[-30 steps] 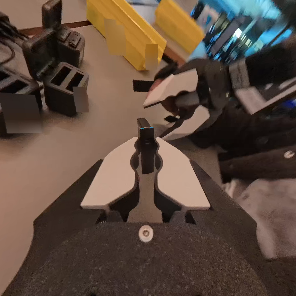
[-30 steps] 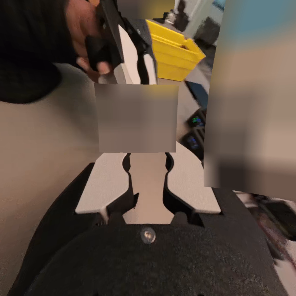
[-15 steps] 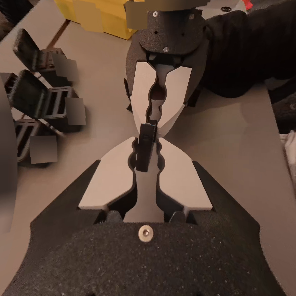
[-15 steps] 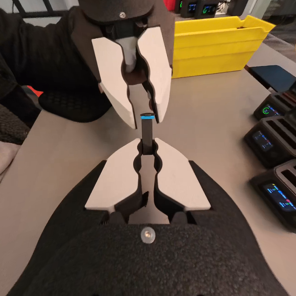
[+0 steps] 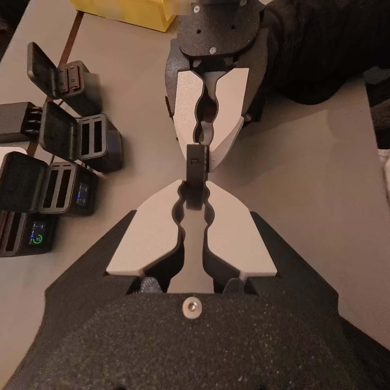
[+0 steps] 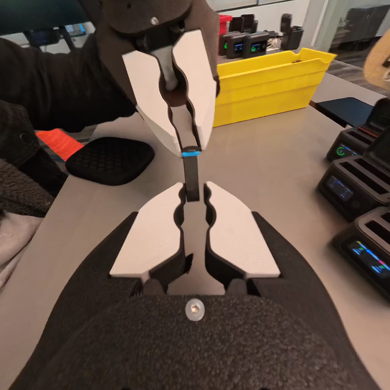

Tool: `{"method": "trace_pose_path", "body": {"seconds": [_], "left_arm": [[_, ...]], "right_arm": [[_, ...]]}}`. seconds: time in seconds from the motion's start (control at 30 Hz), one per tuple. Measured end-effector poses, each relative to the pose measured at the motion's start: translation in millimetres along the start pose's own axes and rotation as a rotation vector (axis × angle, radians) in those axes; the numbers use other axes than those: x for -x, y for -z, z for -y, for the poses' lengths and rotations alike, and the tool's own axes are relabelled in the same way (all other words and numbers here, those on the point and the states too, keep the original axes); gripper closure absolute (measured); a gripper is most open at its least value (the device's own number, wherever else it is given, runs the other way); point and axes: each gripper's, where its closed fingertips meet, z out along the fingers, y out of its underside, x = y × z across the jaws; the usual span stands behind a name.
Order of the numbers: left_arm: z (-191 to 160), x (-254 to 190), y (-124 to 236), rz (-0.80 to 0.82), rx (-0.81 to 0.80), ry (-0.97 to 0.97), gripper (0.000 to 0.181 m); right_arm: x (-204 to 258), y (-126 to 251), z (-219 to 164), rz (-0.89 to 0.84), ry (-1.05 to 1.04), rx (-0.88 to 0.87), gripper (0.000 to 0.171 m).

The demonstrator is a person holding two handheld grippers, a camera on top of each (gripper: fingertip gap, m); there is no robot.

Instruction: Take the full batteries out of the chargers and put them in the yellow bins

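Clamps the blue-banded battery (image 5: 195, 166) in the left hand-held gripper (image 5: 194, 187), mid-air above the worktop (image 5: 295, 190); brackets its other end with the right hand-held gripper (image 6: 194, 185), fingers slightly apart. Charger screens (image 5: 82, 195) glowing, too blurred to read.

handover | right gripper (image 6: 193, 185) jaws have opened off the battery (image 6: 191, 179) | left gripper (image 5: 194, 185) now seems to hold it alone

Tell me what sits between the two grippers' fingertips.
A single black battery with a blue band bridges them: the left gripper clamps one end, the right gripper brackets the other. Both wrist views show it, above bare table.
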Motion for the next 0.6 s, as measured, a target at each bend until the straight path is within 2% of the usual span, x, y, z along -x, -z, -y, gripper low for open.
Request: {"method": "trace_pose_path", "body": {"seconds": [0.07,0.23,0.33,0.47,0.6], "left_arm": [[2,10,9,-0.013,0.023,-0.001,0.167],[7,85,40,0.135,0.107,-0.019,0.167],[-2,138,50,0.224,0.200,-0.018,0.167],[-22,191,50,0.255,0.312,0.024,0.167],[-42,220,36,0.252,0.398,0.043,0.167]], "right_arm": [[-9,3,1,-0.038,-0.015,0.003,0.144],[-26,12,-10,-0.082,-0.042,0.033,0.146],[-30,12,-15,-0.093,-0.042,0.047,0.146],[-39,14,-15,-0.145,-0.044,0.026,0.147],[-57,20,-10,-0.266,-0.036,-0.010,0.157]]}}
